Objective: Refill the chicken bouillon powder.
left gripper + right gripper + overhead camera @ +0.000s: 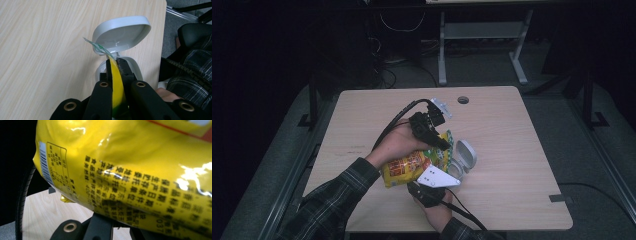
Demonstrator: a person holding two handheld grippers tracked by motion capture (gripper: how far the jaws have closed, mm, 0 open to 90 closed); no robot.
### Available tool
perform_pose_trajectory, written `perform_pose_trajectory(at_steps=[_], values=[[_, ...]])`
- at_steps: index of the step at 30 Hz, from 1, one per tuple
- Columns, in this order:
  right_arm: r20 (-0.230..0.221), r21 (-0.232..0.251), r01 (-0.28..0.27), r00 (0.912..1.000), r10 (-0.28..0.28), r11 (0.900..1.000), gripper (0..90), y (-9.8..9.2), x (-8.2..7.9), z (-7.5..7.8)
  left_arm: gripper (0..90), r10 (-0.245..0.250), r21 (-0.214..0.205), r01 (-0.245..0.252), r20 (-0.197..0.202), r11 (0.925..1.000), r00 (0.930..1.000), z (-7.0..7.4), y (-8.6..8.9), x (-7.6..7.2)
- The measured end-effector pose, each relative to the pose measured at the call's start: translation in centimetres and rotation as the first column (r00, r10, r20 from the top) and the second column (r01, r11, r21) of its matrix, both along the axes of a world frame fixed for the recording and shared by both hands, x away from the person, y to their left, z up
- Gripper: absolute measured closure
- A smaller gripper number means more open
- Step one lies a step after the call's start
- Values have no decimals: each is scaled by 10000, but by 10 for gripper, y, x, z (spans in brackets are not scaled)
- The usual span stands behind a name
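Note:
A yellow snack bag [404,169] hangs above the table between both hands. My left gripper [439,141] reaches down from above and is shut on the bag's upper edge; in the left gripper view the yellow foil [116,82] sits pinched between the black jaws [115,62]. My right gripper [430,186], under its grey plate, is at the bag's lower right corner. In the right gripper view the printed back of the bag [130,170] covers the jaws, so I cannot tell whether they pinch it. A small white bin [464,157] with its lid [122,33] flipped open stands just beyond the bag.
The wooden table [512,130] has a cable hole [463,99] near its far edge. A black cable [397,122] trails from the left gripper. A plaid sleeve [195,70] shows at the right of the left gripper view. The floor around the table is dark.

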State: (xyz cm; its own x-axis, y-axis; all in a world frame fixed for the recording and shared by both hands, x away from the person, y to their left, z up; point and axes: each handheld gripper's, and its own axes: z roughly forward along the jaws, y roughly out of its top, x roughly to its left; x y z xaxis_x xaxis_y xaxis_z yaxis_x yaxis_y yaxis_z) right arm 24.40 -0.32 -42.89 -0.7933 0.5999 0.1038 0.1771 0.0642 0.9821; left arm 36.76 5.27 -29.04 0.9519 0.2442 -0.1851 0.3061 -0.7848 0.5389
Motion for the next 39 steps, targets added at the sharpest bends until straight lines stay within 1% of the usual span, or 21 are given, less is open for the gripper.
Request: perform_pose_trajectory(at_steps=[11, 39], values=[[37, -61, -27, 10000, 27, 10000, 898, 0, 0, 0, 900, 63, -127, -63, 33, 9999, 10000, 0, 2, -1], [41, -45, -28, 10000, 28, 10000, 898, 0, 0, 0, 900, 63, -80, -63, 32, 9999, 10000, 0, 1, -1]])
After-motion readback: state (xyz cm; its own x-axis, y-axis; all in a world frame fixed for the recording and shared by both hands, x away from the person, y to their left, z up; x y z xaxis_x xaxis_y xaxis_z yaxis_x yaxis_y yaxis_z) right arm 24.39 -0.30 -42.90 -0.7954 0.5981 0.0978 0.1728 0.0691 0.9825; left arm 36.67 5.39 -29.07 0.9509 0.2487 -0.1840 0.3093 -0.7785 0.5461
